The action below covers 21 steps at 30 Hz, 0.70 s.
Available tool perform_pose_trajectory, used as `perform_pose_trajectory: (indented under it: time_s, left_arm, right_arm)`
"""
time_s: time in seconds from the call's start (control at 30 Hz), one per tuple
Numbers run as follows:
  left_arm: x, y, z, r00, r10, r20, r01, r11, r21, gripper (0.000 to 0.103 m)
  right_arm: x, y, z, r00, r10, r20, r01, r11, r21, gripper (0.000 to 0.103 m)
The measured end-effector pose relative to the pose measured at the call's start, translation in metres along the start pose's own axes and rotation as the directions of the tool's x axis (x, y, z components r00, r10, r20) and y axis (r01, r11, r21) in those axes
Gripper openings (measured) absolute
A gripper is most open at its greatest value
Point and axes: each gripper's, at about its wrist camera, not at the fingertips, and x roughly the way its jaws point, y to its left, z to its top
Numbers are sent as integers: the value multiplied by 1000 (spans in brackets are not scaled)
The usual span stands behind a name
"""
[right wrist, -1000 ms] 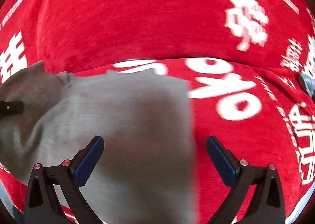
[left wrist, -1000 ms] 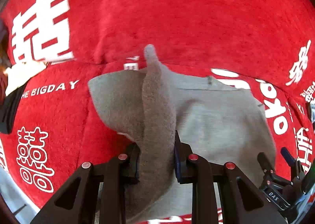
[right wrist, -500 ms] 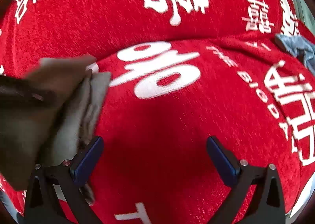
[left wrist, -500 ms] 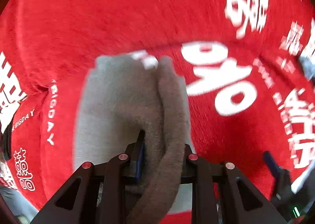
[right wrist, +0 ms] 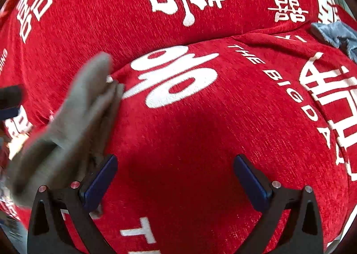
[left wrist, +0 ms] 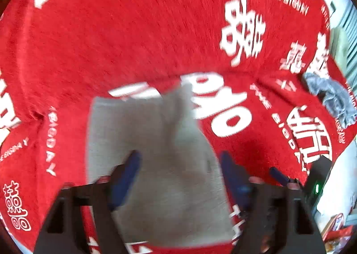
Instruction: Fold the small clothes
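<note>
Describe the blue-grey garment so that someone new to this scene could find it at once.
Start with the red cover printed with white characters. Follow its fold to the far right edge: the blue-grey garment lies crumpled there. The grey cloth by the left gripper, whose jaws are opening, is paler, larger and flatter.

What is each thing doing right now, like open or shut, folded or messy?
Left hand-held gripper: jaws opening, pads apart and not pressing the grey cloth.
Right hand-held gripper: open, nothing between its pads.
Grey cloth: folded over, released on the red cover.
Blue-grey garment: crumpled, not folded, lying apart at the far right.
Red cover: spread out, with a crease.
</note>
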Motion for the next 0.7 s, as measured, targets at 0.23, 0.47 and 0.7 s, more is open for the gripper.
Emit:
perform_pose_trajectory:
  time_s: [0.23,0.47,0.7]
  left_arm:
    - [-14,33,-84,996,58,64,-66,989,130,99]
    - [17,18,-153,975,182,123,-215,904,368,99]
    - [37,36,-133,972,191,134,-222,931,289,99]
  right_arm:
    - [2,3,18,950,311,-24,-307,947,96,103]
    - [39,44,40,897,409,-171,-393,912,119,103]
    - [80,93,54,893,331,-306,-334,942,45,46]
